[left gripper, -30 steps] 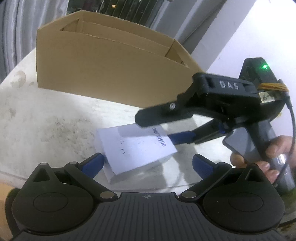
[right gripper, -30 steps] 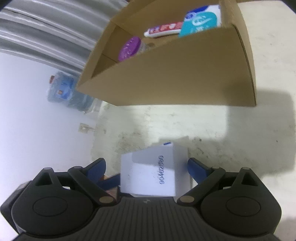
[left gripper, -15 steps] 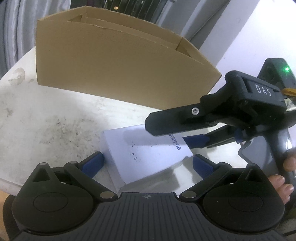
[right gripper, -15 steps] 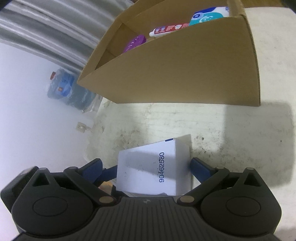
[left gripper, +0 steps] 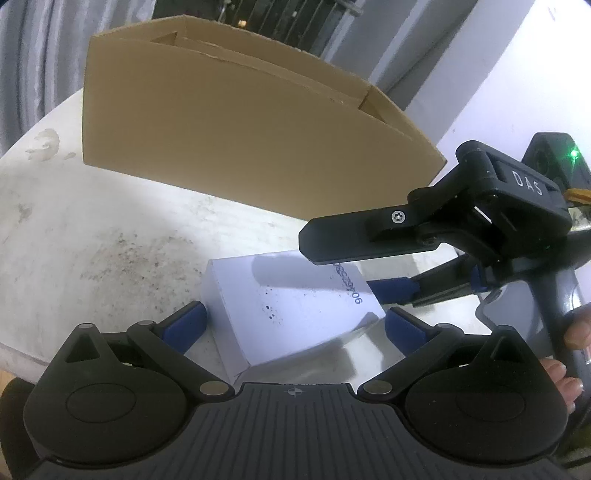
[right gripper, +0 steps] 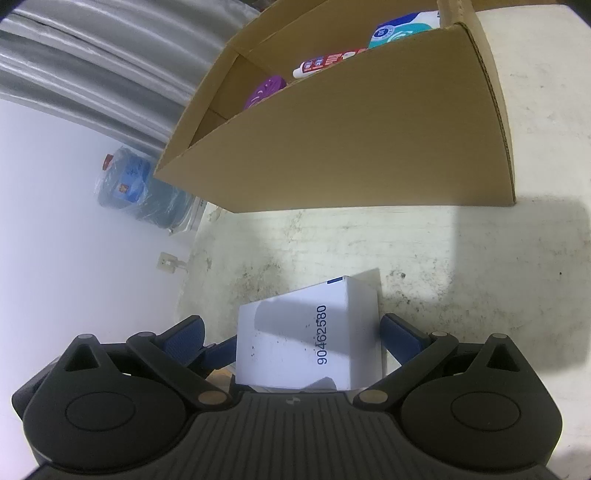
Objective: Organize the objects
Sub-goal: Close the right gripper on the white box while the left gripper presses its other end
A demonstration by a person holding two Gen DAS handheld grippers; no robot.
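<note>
A white carton (left gripper: pixel 295 314) printed with a blue number lies on the stained white table (left gripper: pixel 110 240), near its front edge. It sits between the blue pads of my left gripper (left gripper: pixel 295 325), which stand wide and close to its sides without visibly pressing. My right gripper (left gripper: pixel 340 264) reaches in from the right and straddles the carton's far end, held by a hand (left gripper: pixel 561 369). In the right wrist view the carton (right gripper: pixel 310 339) lies between the wide-open pads of the right gripper (right gripper: pixel 291 332), with a gap on the left side.
A large cardboard box (right gripper: pixel 351 140) stands behind the carton. It holds a purple lid (right gripper: pixel 266 88), a red-and-white tube (right gripper: pixel 325 62) and a blue-teal pack (right gripper: pixel 402 29). A water jug (right gripper: pixel 129 181) stands on the floor beyond the table's edge.
My left gripper moved forward and down, so the carton now sits between its pads. The right gripper's jaws widened slightly and the carton lies flatter between them.
</note>
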